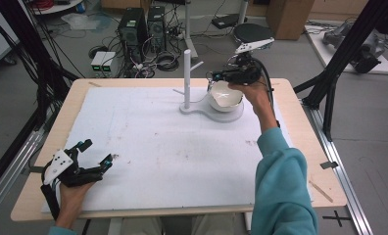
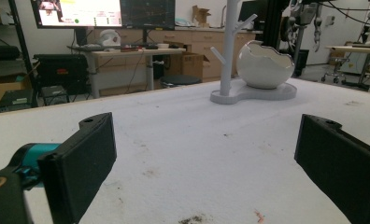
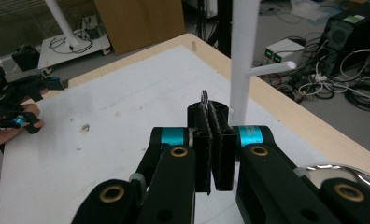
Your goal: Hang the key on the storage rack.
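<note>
1 white bowl, 1 peg stand, 2 tools: R shut, L open

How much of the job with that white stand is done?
Done: the right gripper is shut on a small thin metal piece, so the pick-up looks finished. In hand: it holds the piece beside the white stand, near a side peg. Left: probably hanging it there; the peg is bare. The left gripper is open.

Light wooden table before me, most of its top under a white, stained foam-like mat. On the mat's far side: white stand with upright branched post; white egg-shaped open bowl on its base.
</note>
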The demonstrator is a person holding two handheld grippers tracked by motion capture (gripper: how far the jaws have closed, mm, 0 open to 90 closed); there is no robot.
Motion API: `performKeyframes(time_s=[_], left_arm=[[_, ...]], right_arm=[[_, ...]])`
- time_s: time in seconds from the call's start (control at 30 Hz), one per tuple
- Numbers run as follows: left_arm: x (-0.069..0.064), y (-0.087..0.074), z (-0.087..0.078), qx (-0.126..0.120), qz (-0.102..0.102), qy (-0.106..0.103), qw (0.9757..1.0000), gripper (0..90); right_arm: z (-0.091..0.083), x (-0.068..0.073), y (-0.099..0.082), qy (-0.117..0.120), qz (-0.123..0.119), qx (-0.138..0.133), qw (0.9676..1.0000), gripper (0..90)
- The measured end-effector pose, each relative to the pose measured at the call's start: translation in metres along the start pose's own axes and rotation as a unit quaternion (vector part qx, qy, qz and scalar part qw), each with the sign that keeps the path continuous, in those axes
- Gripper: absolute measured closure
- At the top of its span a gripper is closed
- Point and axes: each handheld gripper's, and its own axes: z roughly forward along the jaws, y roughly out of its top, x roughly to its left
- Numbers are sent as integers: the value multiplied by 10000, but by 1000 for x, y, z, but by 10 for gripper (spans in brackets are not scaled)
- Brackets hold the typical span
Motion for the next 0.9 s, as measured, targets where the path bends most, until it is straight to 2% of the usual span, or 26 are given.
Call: performKeyframes(time_s=[0.4,0.9], left_arm=[[0,0,0,2,14,-8,10000,60],[0,0,0,-14,-1,-23,10000,60]], right_arm=[[41,5,4,269,12,247,9993,892],[69,1,-3,279,135,514,9982,892]])
